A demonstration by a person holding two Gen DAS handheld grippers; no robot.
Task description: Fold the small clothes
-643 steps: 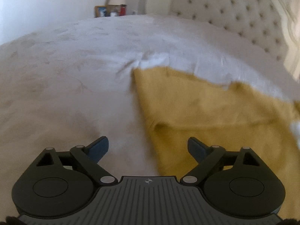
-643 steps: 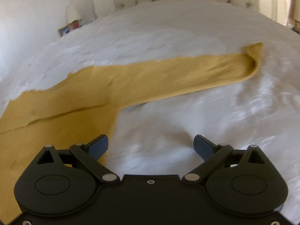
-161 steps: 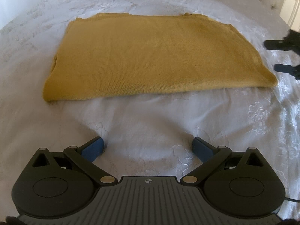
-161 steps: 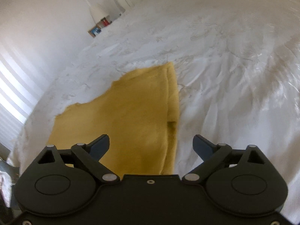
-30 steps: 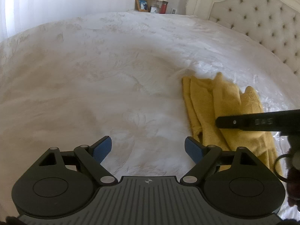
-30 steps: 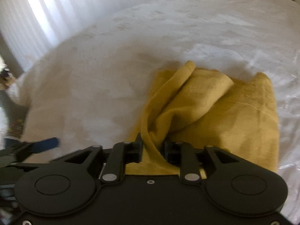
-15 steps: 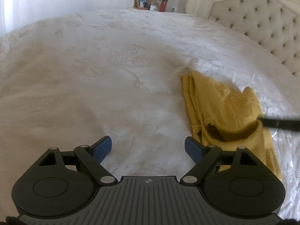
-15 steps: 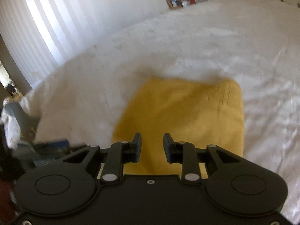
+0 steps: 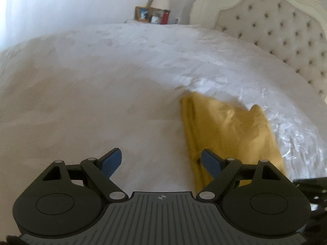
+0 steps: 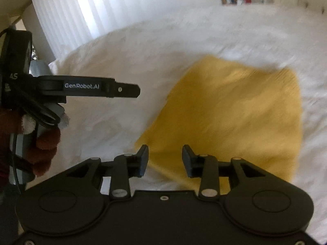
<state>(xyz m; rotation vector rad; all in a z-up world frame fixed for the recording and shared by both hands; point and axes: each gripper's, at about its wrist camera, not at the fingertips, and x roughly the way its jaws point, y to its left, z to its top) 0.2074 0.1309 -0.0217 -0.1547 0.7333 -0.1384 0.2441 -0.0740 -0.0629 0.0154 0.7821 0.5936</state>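
White bedspread (image 9: pixel 85 106) covered pretty much everything, with the tufted headboard (image 9: pixel 286 40) at the back. Folded yellow garment (image 10: pixel 235 118) lay flat on the bedspread, well short of the headboard, its long axis running roughly from the near edge toward the headboard. Left gripper (image 9: pixel 161 161) hung over bare bedspread just beside the garment, fingers wide apart, nothing between them. Right gripper (image 10: pixel 165 159) sat over the garment's near corner, jaws just been opening, parted and clear of the cloth. Only the right view showed the gloved hand (image 10: pixel 40 143) holding the left gripper, plus the white curtain (image 10: pixel 67 16).
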